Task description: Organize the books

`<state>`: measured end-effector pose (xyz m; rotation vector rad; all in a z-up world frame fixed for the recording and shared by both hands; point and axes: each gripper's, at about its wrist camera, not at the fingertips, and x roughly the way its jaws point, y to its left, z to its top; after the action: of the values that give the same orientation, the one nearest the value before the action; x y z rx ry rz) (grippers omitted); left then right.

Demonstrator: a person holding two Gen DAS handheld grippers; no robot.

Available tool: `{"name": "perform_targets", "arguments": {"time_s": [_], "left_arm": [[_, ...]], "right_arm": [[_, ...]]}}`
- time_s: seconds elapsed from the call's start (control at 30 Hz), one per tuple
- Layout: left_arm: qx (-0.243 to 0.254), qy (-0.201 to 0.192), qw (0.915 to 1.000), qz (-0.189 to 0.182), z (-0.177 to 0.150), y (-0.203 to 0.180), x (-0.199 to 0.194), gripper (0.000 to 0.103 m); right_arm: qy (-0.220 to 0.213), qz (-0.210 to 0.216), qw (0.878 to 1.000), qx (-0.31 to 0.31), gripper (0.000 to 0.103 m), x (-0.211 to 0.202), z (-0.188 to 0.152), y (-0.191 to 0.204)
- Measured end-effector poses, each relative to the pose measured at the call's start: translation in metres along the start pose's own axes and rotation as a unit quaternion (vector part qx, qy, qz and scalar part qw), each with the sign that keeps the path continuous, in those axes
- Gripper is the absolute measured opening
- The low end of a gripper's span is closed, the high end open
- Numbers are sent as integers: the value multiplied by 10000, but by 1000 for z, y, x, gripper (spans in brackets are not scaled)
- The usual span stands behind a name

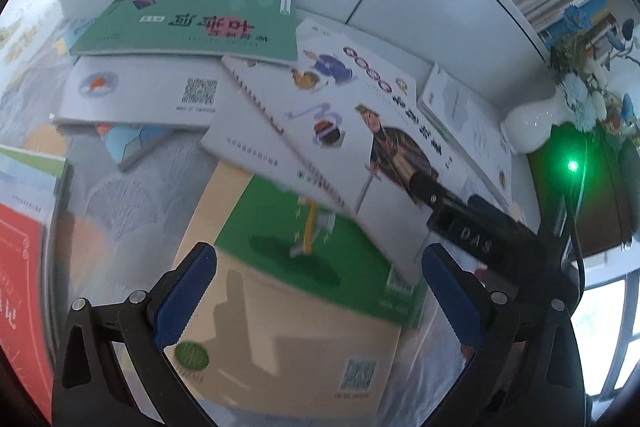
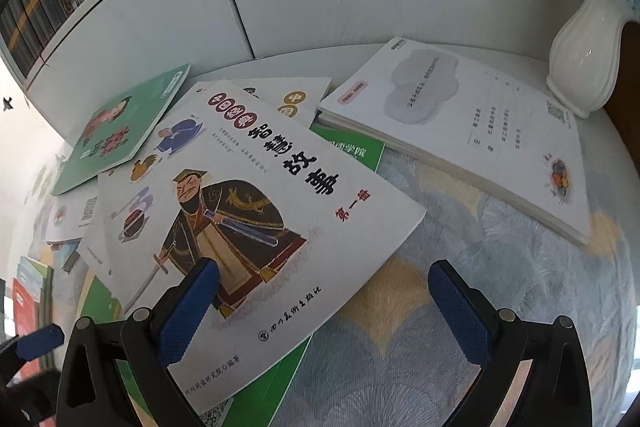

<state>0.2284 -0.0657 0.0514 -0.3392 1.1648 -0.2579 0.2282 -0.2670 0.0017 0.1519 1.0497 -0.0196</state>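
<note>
A: I log the table (image 2: pixel 500 247) first; books cover its left and far parts, and only its near right cloth is bare.

B: Warrior book (image 2: pixel 248 211)?

A: Topmost, tilted over a green book (image 1: pixel 304 259) whose far part it hides. White book (image 2: pixel 472 131) lies apart, beside the vase (image 2: pixel 588 47).

B: Claws?

A: Left gripper (image 1: pixel 320 291) spread wide, empty, view blurred. Right gripper (image 2: pixel 324 311) spread, left finger over the warrior book's corner.
</note>
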Motion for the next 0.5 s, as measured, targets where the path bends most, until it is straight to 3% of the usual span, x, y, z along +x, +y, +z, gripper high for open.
{"name": "perform_targets", "arguments": {"time_s": [0.23,0.4,0.5], "left_arm": [[-390,-10,9984,-399,10,6,17,102],[-434,-226,9969,-609,14,3,22,102],[-711,-474,9915,-985,17,6,27,102]], "right_arm": [[10,57,10000,70,103,3,1,-4],[-9,-33,10000,-12,103,3,3,-1],[73,82,9996,245,103,8,7,-9]]}}
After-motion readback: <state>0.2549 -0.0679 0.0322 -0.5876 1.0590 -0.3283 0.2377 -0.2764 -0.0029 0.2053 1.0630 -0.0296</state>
